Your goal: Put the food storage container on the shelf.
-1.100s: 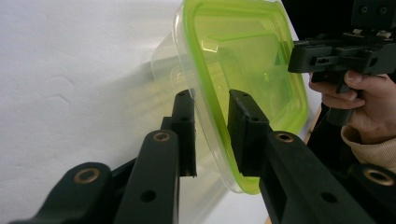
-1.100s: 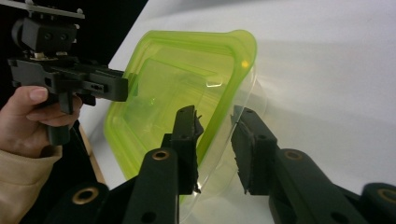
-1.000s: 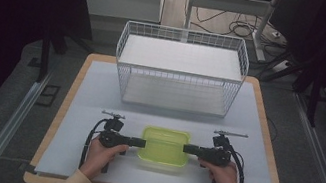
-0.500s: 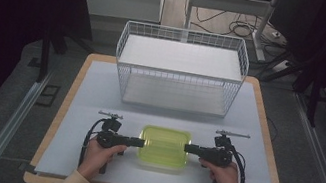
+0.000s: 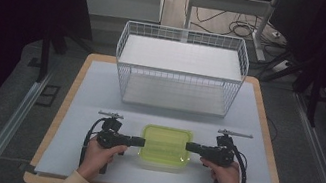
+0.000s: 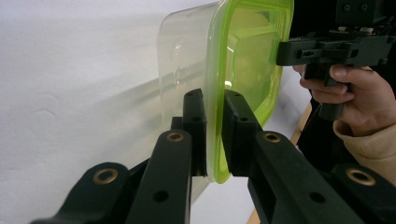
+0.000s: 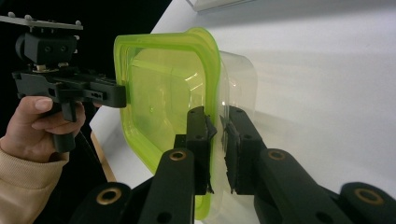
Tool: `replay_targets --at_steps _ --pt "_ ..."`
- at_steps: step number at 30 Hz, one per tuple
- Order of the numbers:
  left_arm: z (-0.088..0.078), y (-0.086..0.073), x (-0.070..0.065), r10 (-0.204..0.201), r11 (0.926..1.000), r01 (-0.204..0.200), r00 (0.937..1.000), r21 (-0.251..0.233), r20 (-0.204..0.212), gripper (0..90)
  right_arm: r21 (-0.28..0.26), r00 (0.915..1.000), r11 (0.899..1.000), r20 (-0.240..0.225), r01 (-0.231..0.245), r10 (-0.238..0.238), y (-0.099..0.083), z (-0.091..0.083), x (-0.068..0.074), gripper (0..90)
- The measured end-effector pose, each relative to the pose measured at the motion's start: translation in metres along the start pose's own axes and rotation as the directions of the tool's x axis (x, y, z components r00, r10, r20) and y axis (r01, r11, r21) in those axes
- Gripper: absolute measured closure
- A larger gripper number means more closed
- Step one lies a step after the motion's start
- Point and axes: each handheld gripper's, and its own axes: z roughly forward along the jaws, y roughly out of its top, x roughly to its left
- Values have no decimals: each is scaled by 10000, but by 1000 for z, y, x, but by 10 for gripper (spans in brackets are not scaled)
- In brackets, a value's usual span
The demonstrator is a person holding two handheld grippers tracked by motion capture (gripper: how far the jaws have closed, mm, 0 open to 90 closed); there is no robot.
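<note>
The left tool [image 6: 214, 135] was closed on the edge of the container [image 6: 247, 60]. Its two black jaws stood on either side of the green rim, one against the clear wall and one against the green lid, and the rim ran between them. These jaws had just been closing, with that rim between them. In the high view the left tool [image 5: 138, 141] pointed toward the middle of the desk, and its tip met the left side of the container [image 5: 165, 145].

The right tool [image 7: 217, 140] was also closed on the container [image 7: 163, 88], at the opposite edge. Its jaws pressed the green rim from both sides, and they had reached the tightest position after closing. In the high view the right tool [image 5: 190, 147] pointed at the left tool, so the container sat directly between the two tips.

The container was a clear box with a yellow-green lid [image 5: 166, 140]. Whether it was lifted or resting on the desk, I cannot tell from these views.

Behind each tool a hand held the grip: the left hand [image 5: 100, 154] and the right hand [image 5: 226, 176], both with light sleeves.

Farther beyond the tools, well apart from the container, a white wire basket [image 5: 179, 76] stood on the desk [image 5: 89, 94], which was covered with a pale sheet.
</note>
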Motion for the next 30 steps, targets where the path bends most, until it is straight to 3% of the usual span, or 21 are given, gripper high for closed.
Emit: replay_targets --at_steps 9,30 --pt "-2 3 -5 124 9999 -125 9999 -93 -26 818 -142 9995 9995 116 296 -294 3 -5 6 811" --pt "-15 31 -20 407 9980 -410 9991 -473 -64 818 -597 9974 9959 273 682 -667 32 -19 25 812"
